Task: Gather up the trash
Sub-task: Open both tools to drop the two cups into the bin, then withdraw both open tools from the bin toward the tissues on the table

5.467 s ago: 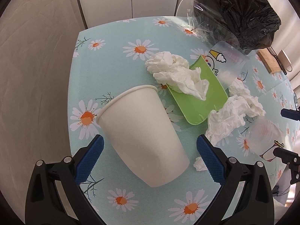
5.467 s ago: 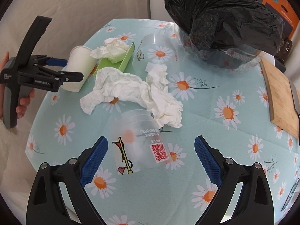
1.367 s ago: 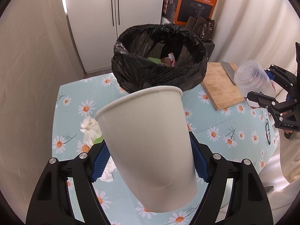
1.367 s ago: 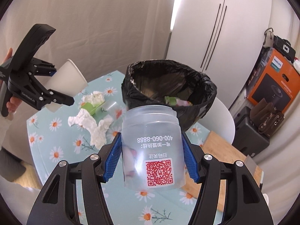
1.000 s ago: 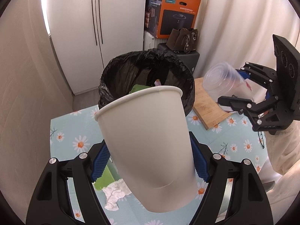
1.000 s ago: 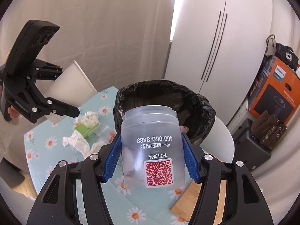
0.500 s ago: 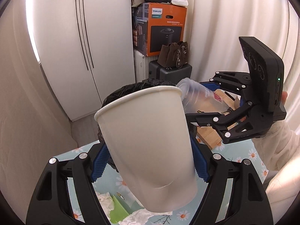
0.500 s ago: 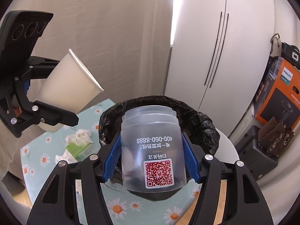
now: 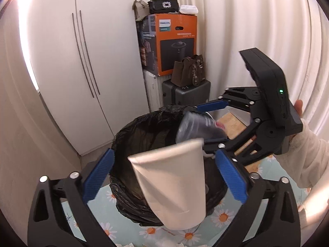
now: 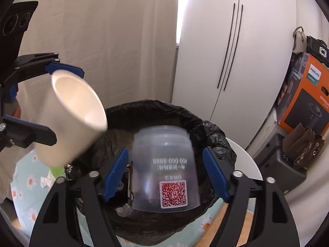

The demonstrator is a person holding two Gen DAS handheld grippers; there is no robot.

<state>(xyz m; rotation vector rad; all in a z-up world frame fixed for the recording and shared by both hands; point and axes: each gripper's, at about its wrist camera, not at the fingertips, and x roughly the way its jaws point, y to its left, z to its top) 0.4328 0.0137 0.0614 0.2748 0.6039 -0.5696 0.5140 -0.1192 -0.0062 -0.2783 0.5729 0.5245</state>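
The white paper cup and the blurred clear plastic cup are released at frame centre, above the black bag; the left gripper and the right gripper have just been opened wide.

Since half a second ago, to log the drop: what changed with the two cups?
Both grippers' jaws have just opened. The left gripper let go of the paper cup, the right gripper of the clear plastic cup; both cups sit loose between the pads above the black trash bag, which stayed put.
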